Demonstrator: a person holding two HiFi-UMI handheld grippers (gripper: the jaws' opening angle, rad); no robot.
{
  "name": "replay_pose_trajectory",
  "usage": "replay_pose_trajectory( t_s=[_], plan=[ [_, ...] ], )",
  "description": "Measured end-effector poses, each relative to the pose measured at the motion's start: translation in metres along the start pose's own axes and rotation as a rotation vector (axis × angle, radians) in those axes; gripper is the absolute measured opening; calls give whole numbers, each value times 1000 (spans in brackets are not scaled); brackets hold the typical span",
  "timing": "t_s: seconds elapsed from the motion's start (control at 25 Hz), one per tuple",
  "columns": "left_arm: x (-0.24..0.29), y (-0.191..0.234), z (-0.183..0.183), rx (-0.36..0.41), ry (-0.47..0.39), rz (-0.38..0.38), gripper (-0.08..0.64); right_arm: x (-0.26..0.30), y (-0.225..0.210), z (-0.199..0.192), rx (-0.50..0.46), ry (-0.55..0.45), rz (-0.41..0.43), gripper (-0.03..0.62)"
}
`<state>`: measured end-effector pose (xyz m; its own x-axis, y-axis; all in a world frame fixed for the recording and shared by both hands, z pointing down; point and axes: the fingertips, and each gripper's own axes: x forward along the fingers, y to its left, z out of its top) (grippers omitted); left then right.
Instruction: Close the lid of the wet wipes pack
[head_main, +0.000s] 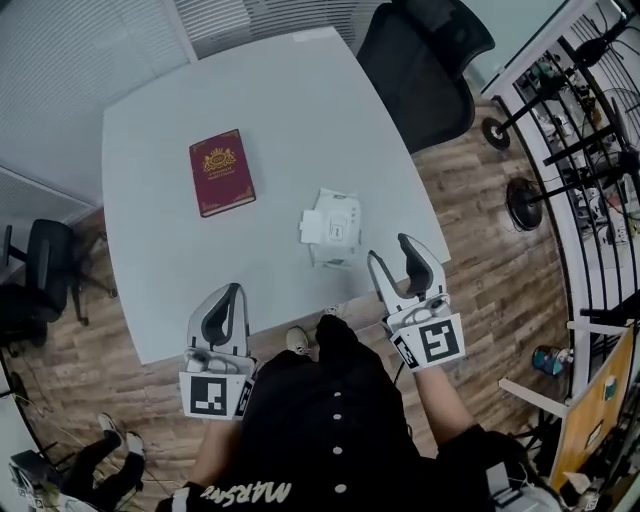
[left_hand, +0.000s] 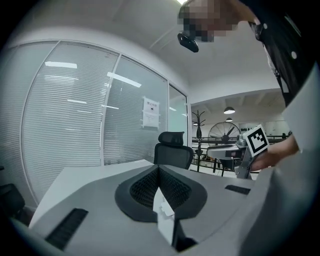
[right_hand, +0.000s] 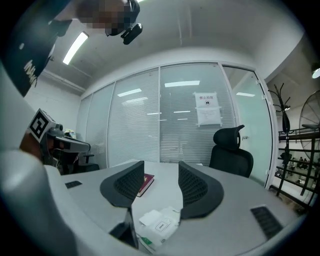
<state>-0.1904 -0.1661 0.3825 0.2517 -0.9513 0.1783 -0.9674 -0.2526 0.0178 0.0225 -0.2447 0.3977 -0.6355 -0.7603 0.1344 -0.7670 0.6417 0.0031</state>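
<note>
The white wet wipes pack (head_main: 335, 230) lies on the white table (head_main: 160, 290), near its right edge. Its lid flap (head_main: 310, 228) is folded out to the left. My right gripper (head_main: 390, 248) hovers just short of the pack, open and empty. In the right gripper view the pack (right_hand: 161, 226) sits low between the spread jaws of the right gripper (right_hand: 161, 167), a little beyond them. My left gripper (head_main: 232, 292) hangs over the table's near edge, well left of the pack. In its own view the left gripper (left_hand: 159, 170) is shut, tips touching, holding nothing.
A red book (head_main: 222, 172) lies at the table's far left, also visible as the book (right_hand: 145, 184) past the right jaws. A black office chair (head_main: 420, 60) stands beyond the far right corner, with metal racks (head_main: 585, 120) to the right and another chair (head_main: 40, 270) at the left.
</note>
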Motion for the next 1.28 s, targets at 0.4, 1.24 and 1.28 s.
replay_pose_trajectory(
  t_s=[0.4, 1.24, 1.28],
  plan=[
    [16, -10, -28, -22, 108, 18, 6, 69, 17, -75, -37, 159, 165, 210],
    [0, -8, -78, -110, 263, 118, 6, 142, 96, -231, -440, 548, 318, 212],
    [-1, -7, -79, -112, 265, 121, 6, 144, 97, -235, -489, 565, 314, 212]
  ],
)
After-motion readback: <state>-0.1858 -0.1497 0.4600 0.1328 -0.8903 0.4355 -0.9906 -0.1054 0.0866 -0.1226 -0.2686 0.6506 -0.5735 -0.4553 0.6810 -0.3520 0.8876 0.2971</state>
